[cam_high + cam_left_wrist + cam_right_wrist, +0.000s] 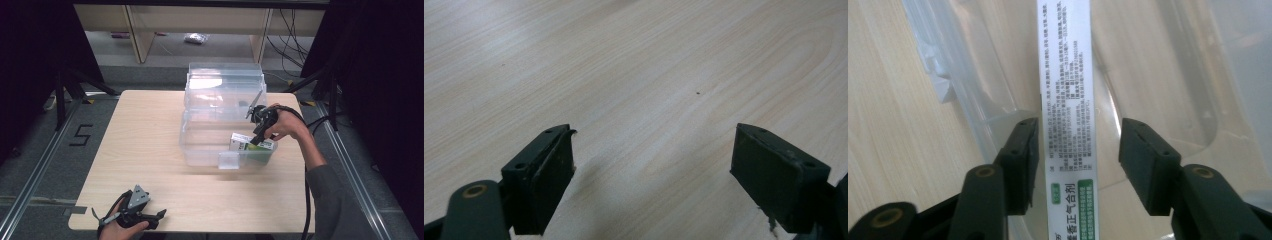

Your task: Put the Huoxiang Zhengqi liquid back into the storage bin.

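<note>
From above, the right gripper is hanging over the clear plastic box, just above the white-and-green carton that is lying inside at the near right corner — I think the carton is being put away there. The left gripper is looking at bare table, its jaws wide apart with nothing between them, so it is just waiting. Along the right gripper's own jaws, the carton is sitting in the gap, and neither pad is pressing it — let go, I would say.
</note>
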